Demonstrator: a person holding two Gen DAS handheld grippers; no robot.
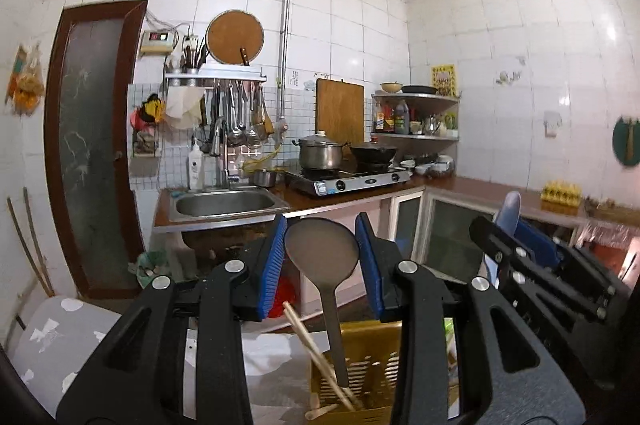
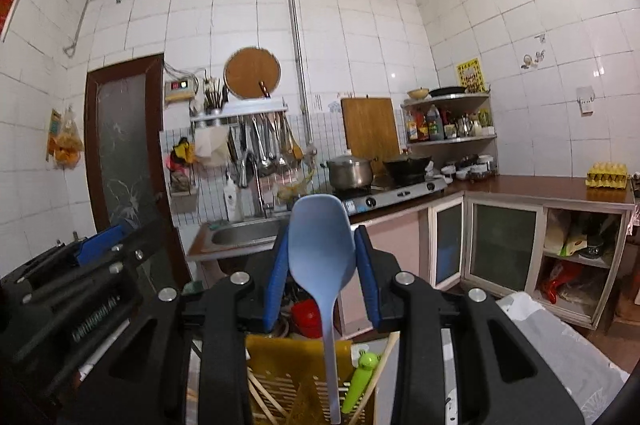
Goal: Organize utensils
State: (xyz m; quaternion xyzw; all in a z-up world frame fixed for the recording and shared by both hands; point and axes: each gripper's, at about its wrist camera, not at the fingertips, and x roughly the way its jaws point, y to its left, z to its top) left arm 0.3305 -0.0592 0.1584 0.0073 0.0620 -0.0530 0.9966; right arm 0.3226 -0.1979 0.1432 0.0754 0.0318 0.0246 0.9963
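Note:
My left gripper [image 1: 322, 221] is shut on the bowl of a dark grey spoon [image 1: 320, 253], its blue pads against both edges. The spoon's handle slants down towards a yellow slotted utensil basket [image 1: 372, 373] that holds wooden chopsticks [image 1: 316, 349]. My right gripper [image 2: 323, 230] is shut the same way on a light blue spoon [image 2: 322, 245], whose handle hangs in front of the same basket [image 2: 280, 349], beside chopsticks [image 2: 264, 397] and a green utensil [image 2: 362, 373]. Each gripper shows in the other's view: the right gripper [image 1: 508, 229] at the right, the left gripper [image 2: 104, 245] at the left.
Ahead runs an L-shaped kitchen counter with a steel sink [image 1: 224, 203], a gas stove [image 1: 348, 179] bearing a pot and a wok, and an egg tray [image 2: 606, 175]. Glass-door cabinets stand below. A hanging utensil rack [image 1: 216, 77] is above the sink. A grey patterned cloth [image 1: 60, 337] lies low at the left.

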